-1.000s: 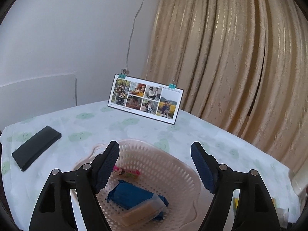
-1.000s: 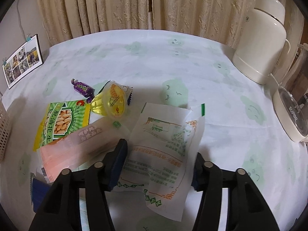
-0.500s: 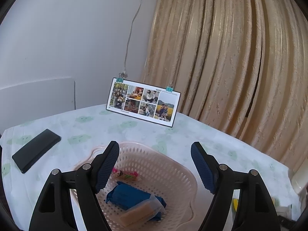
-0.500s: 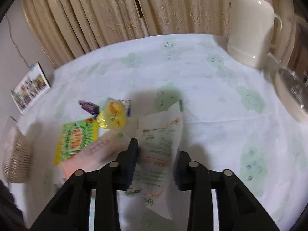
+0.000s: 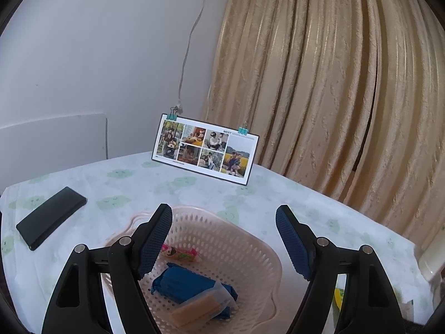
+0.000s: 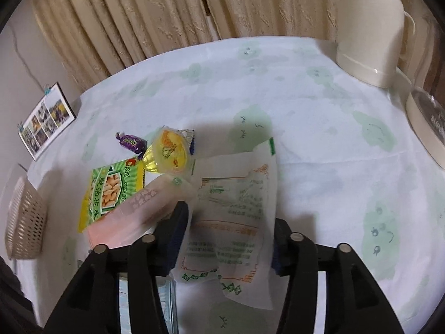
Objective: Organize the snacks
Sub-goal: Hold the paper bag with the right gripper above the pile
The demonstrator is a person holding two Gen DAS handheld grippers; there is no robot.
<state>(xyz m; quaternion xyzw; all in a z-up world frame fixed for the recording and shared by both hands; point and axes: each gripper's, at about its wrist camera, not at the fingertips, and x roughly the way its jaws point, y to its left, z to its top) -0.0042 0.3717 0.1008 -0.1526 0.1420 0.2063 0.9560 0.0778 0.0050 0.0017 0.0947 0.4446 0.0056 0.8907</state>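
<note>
A pale wall (image 5: 97, 55) meets beige pleated curtains (image 5: 333, 83) behind a table (image 5: 278, 200) in green-patterned white cloth.

table (image 6: 306, 117) w/ snacks (image 6: 114, 186), basket (image 5: 250, 253)

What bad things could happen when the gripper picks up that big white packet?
The right gripper is closing around the white packet, which already looks crumpled, so it may slip or crush. The pink packet lies right against the left finger and could get dragged along. The jelly cup sits close by and might be knocked. The pink basket is off to the side, so the packet could drop on the way.
</note>
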